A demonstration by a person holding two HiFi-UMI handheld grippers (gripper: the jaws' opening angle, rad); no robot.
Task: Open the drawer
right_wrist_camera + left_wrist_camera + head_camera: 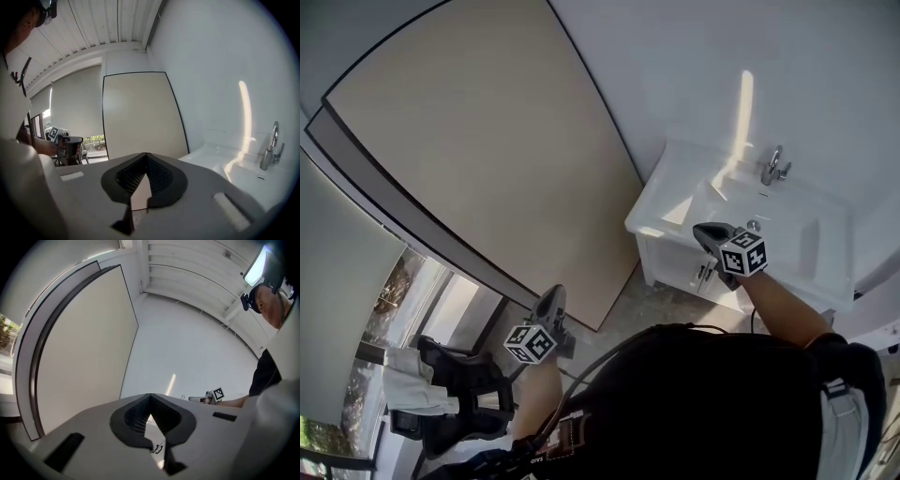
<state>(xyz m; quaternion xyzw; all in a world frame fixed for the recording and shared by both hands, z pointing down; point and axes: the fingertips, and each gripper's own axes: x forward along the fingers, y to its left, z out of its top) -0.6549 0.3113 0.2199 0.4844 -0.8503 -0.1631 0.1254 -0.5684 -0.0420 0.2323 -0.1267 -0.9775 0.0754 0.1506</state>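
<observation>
Room: we see a plain white wall (750,56) on the far side, a white slatted ceiling (108,23) and grey marbled floor tiles (666,305) by the cabinet.
Left side: grey roller blinds (337,300) hang over a window, with daylight showing under them.
Panel: a large flat beige panel with a thin dark edge (478,141) stands against the wall between the blinds and the cabinet. Its lower right corner is near the cabinet's left side.
Cabinet: the white vanity cabinet (649,251) is far right against the wall. A white basin (675,183) is set in its top, with a chrome tap (773,167) at the far rim. A sun streak (743,103) runs up the wall above it.
Drawer: the white drawer front with small dark handles (705,274) is on the cabinet's near face under the basin and looks flush. We can't tell drawer panels from door panels.
Right gripper (705,232): over the cabinet's near edge, just above the handles in the head view. We can't tell if it touches them. The jaws are closed tip to tip with nothing in them.
Left gripper (555,295): well left of the cabinet, over the floor by the panel's lower edge. The jaws are together and empty.
Clutter: a black office chair (459,389) with a white cloth (412,380) draped on it sits near left by the window, well apart from the cabinet.
In the way: our right forearm (778,305) and the gripper cover part of the cabinet front in the head view.
</observation>
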